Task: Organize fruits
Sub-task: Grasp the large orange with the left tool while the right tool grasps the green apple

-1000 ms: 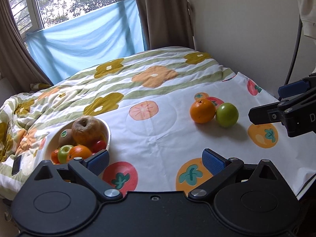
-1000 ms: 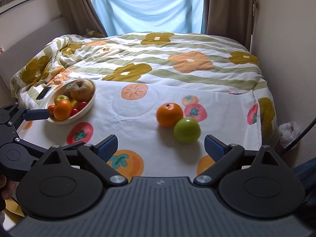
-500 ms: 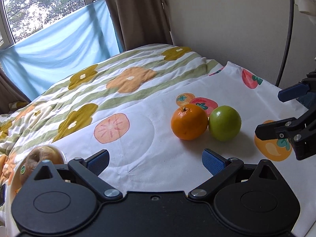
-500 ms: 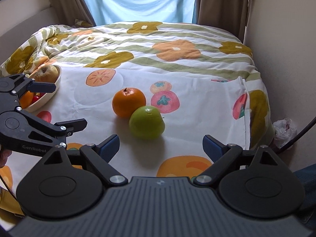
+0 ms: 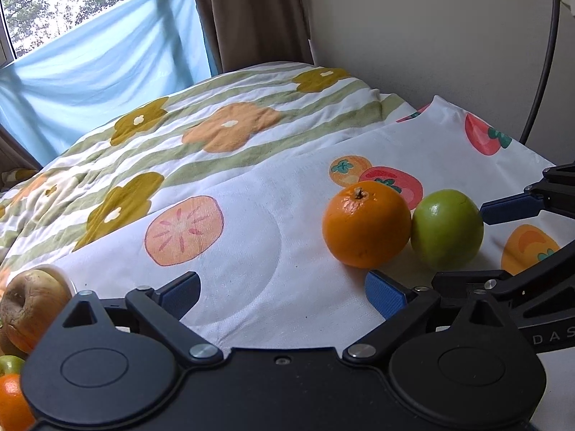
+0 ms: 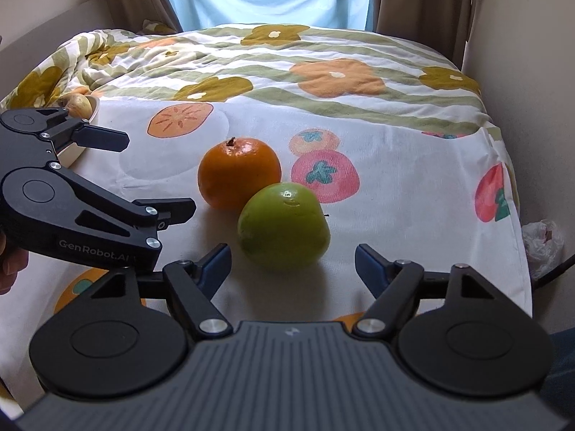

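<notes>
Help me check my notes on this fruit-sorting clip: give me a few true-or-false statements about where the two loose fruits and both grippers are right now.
1. The orange and the green apple touch each other on the white fruit-print cloth. True.
2. The right gripper is shut on the green apple. False: its jaws are open, with the apple just ahead of them, not yet between the pads.
3. The left gripper is open and holds nothing. True.
4. The orange lies in the bowl. False: it lies on the cloth; the bowl, seen at the left in the right wrist view, holds other fruit.
5. In the right wrist view the apple lies nearer the camera than the orange. True.
</notes>
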`<state>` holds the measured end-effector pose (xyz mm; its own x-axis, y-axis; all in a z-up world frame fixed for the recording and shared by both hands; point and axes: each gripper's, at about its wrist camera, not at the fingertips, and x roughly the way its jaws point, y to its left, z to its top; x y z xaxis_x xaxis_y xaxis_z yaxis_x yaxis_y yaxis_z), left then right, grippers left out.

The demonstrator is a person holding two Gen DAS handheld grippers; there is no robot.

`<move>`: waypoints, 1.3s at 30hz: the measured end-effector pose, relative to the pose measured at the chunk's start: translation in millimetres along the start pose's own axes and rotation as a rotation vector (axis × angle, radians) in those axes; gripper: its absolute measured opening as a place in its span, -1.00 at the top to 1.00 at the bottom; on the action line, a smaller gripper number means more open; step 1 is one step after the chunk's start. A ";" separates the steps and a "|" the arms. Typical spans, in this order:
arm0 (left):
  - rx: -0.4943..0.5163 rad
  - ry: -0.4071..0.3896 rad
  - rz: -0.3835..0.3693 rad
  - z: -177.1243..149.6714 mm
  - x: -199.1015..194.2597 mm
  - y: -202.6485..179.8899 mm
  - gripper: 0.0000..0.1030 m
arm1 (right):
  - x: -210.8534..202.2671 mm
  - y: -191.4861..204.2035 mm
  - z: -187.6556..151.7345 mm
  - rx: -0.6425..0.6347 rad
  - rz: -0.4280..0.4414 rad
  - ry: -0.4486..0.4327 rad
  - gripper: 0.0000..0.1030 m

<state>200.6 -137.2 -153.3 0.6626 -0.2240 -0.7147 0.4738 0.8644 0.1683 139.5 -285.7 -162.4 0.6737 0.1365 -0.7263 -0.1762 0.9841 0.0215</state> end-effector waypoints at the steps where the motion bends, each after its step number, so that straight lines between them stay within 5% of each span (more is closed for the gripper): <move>1: 0.000 0.003 0.005 -0.9 0.9 1.5 -0.94 | 0.8 0.7 1.1 -0.004 0.001 -0.003 -0.77; 11: -0.004 0.029 0.027 -2.4 6.9 6.0 -0.94 | 12.6 2.9 11.0 -0.017 0.020 -0.001 -0.42; 39: 0.104 -0.047 -0.120 21.6 16.2 -40.3 -0.92 | -11.4 -39.2 -11.7 0.041 -0.045 0.006 -0.40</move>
<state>204.8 -185.4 -157.0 0.6227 -0.3453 -0.7021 0.6071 0.7793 0.1551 130.3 -327.2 -162.9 0.6759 0.0911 -0.7314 -0.1159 0.9931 0.0166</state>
